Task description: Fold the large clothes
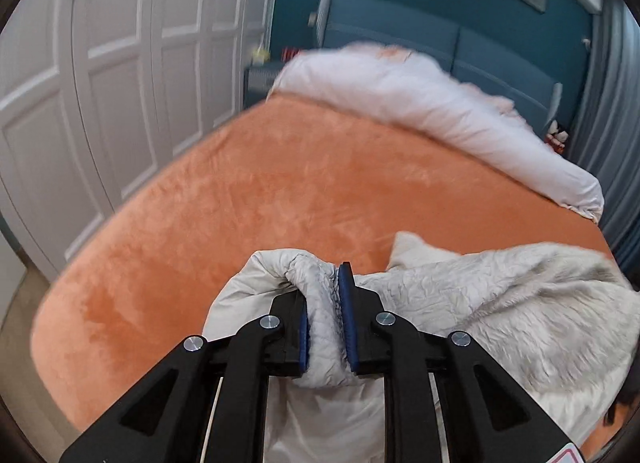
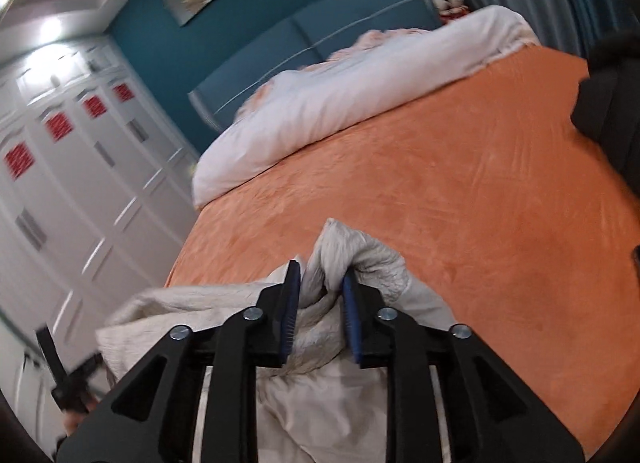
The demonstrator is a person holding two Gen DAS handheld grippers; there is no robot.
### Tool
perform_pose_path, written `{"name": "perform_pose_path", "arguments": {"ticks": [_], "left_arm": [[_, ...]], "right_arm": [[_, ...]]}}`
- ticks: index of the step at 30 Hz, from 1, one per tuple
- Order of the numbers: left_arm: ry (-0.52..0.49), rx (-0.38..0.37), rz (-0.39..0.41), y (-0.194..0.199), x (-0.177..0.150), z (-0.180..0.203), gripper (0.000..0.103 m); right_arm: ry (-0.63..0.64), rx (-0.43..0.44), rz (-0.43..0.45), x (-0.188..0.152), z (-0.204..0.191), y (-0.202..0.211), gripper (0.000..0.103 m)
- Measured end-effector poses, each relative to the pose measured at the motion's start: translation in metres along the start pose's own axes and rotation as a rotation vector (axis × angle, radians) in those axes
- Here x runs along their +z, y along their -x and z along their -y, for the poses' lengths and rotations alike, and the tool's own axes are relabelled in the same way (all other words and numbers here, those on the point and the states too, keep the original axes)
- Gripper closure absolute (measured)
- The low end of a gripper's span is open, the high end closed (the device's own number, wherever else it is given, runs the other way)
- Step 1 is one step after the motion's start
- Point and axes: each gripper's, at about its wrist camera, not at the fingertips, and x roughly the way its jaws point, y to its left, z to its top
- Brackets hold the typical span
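Orange bedspread (image 1: 280,183) lies beyond both jaws clamping the cream coat (image 1: 500,303), white duvet (image 1: 420,103) behind.

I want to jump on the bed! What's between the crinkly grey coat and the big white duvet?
Only bare orange plush bedspread lies between the crinkly grey coat and the white duvet; both wrist views show it.

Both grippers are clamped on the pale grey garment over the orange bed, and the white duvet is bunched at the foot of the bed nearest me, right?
Not quite. The white duvet is bunched at the far end, against the blue headboard, as both wrist views show. The rest holds: the left gripper and right gripper each pinch the pale grey garment over the orange bed.
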Motion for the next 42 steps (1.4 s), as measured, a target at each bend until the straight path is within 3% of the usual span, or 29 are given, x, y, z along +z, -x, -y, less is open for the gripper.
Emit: {"name": "perform_pose_path", "arguments": {"ticks": [3, 5, 6, 7, 8, 10, 11, 13, 15, 18, 21, 23, 28, 30, 42], "left_arm": [[0.167, -0.072, -0.095, -0.015, 0.013, -0.033, 0.084], [0.23, -0.084, -0.073, -0.011, 0.024, -0.052, 0.083], [0.224, -0.03, -0.002, 0.002, 0.033, -0.06, 0.08], [0.209, 0.032, 0.073, 0.015, 0.039, -0.063, 0.06], [0.176, 0.1, 0.203, 0.036, 0.049, -0.069, 0.034], [0.101, 0.174, 0.366, 0.066, 0.064, -0.073, 0.03], [0.059, 0.18, 0.373, 0.072, 0.068, -0.068, 0.03], [-0.002, 0.167, 0.337, 0.073, 0.07, -0.055, 0.03], [-0.058, 0.1, 0.264, 0.062, 0.057, -0.03, 0.028], [-0.154, 0.037, 0.132, 0.028, 0.013, 0.018, 0.023], [-0.246, 0.038, 0.045, -0.011, -0.029, 0.055, 0.023], [-0.282, 0.079, 0.017, -0.038, -0.051, 0.07, 0.023], [-0.238, 0.146, -0.053, -0.09, -0.059, 0.063, 0.021], [-0.214, 0.124, -0.084, -0.106, -0.06, 0.053, 0.019], [-0.148, 0.07, -0.065, -0.146, -0.07, 0.04, 0.015]], "right_arm": [[-0.047, -0.004, 0.067, 0.008, 0.012, -0.001, 0.077], [-0.055, -0.018, 0.074, 0.011, 0.019, -0.001, 0.076], [-0.048, -0.022, 0.069, 0.011, 0.021, -0.002, 0.076], [-0.031, -0.029, 0.065, 0.01, 0.022, -0.001, 0.076], [-0.003, -0.037, 0.059, 0.008, 0.021, -0.001, 0.076], [0.042, -0.055, 0.042, 0.002, 0.015, -0.003, 0.076], [0.064, -0.056, 0.026, -0.006, 0.01, -0.006, 0.076], [0.102, -0.065, -0.01, -0.019, -0.001, -0.022, 0.076], [0.136, -0.074, -0.048, -0.033, -0.015, -0.042, 0.076], [0.204, -0.08, -0.088, -0.05, -0.042, -0.07, 0.076], [0.336, -0.122, -0.126, -0.062, -0.069, -0.099, 0.076], [0.388, -0.173, -0.147, -0.067, -0.068, -0.118, 0.077], [0.326, -0.251, -0.188, -0.07, -0.022, -0.149, 0.079], [0.303, -0.246, -0.198, -0.075, -0.008, -0.158, 0.079], [0.211, -0.188, -0.171, -0.094, 0.016, -0.176, 0.079]]}}
